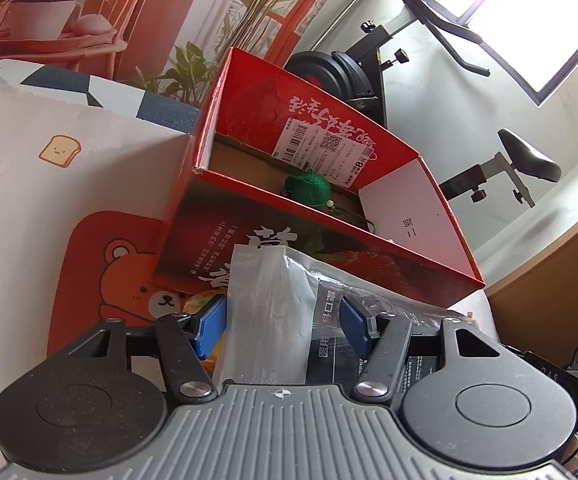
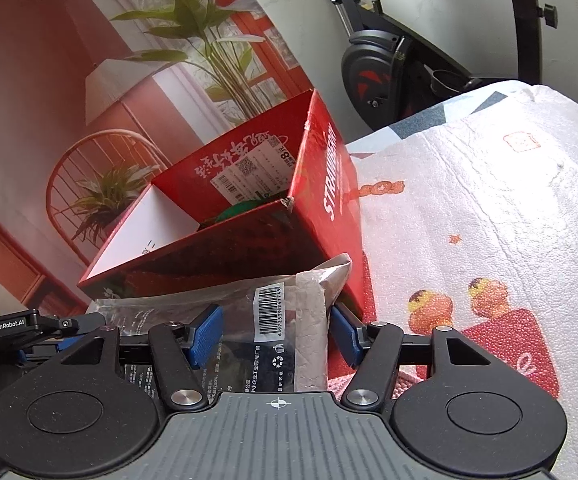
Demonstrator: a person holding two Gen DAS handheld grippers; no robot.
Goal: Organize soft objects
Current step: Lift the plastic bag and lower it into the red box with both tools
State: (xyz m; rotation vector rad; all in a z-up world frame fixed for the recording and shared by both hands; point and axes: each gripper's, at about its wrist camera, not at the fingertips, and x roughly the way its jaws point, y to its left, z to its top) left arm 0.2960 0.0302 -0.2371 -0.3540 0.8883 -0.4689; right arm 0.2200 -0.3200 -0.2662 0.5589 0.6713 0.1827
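1. Done so far, as I judge it: one soft item, a green pouch (image 1: 307,189), already lies on the floor of the red box (image 1: 369,240), near its back wall. No other item shows inside.
2. In hand: a plastic packet (image 1: 273,308) is held up between the two grippers, just in front of the box's near wall and not yet over its rim. It is left to go in.
3. Left gripper (image 1: 283,326): its blue pads stand apart with the packet's end between them; whether they press it I cannot tell.
4. Right gripper (image 2: 277,332): the same, fingers apart around the packet's barcode end, contact unclear.
5. The box sits on a printed cloth (image 2: 489,220), toward its far edge.
6. The left view alone shows the box floor, the pouch in full and an orange bear mat (image 1: 109,272) at the box's left corner.
7. The right view alone shows the barcode, the box's lettered side wall, and the left gripper's body at the frame's left edge.
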